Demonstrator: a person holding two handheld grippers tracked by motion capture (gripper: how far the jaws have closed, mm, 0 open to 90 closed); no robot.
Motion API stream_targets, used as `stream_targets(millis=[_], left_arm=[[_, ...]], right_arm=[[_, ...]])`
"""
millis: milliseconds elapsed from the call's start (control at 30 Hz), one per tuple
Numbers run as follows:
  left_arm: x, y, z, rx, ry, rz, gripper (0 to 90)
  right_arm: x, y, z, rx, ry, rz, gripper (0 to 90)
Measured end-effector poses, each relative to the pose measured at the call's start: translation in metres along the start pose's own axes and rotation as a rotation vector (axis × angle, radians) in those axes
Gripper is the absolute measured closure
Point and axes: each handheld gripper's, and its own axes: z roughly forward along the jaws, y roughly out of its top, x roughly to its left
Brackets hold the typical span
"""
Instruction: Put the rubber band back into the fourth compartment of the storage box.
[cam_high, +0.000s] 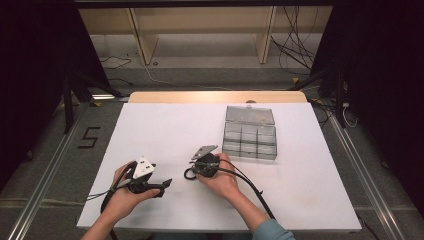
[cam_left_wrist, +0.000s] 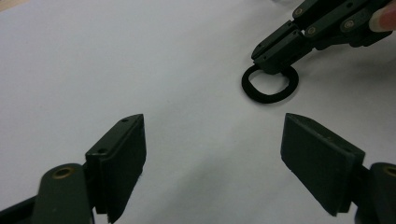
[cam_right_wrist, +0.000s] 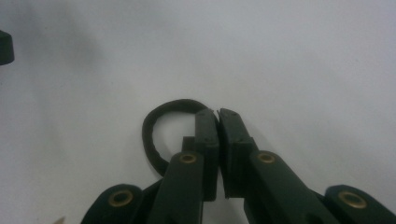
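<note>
The right gripper (cam_high: 192, 167) has its jaws pressed together on one side of a black elastic ring (cam_right_wrist: 161, 128), which lies on the white bench (cam_high: 165, 135) near the person's edge, left of the right hand (cam_high: 220, 180). Most of the ring's loop (slightly squashed out of round) sticks out beside the jaws. The left gripper (cam_high: 165, 184) sits close by to the left, its jaws spread wide with nothing between them, pointing toward the ring. A clear compartment box (cam_high: 249, 134), lid up, stands farther back on the right.
</note>
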Motion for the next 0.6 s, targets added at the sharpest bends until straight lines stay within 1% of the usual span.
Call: stream_targets(millis=[167,200,233,267,600], left_arm=[[0.000,0.000,0.000,0.000,0.001,-0.002,22.1],[0.000,0.000,0.000,0.000,0.001,-0.002,22.1],[0.000,0.000,0.000,0.000,0.001,-0.002,22.2],[0.000,0.000,0.000,0.001,0.001,0.004,22.1],[0.000,0.000,0.000,0.001,0.002,0.001,22.2]], right_arm=[[-0.001,0.001,-0.002,-0.019,0.003,0.012,87.8],[-0.002,0.001,-0.003,-0.021,0.006,0.009,87.8],[-0.002,0.002,-0.004,-0.025,0.005,0.018,87.8],[-0.003,0.002,-0.005,-0.026,0.006,0.018,87.9],[-0.006,0.004,-0.015,-0.048,-0.002,0.032,88.0]])
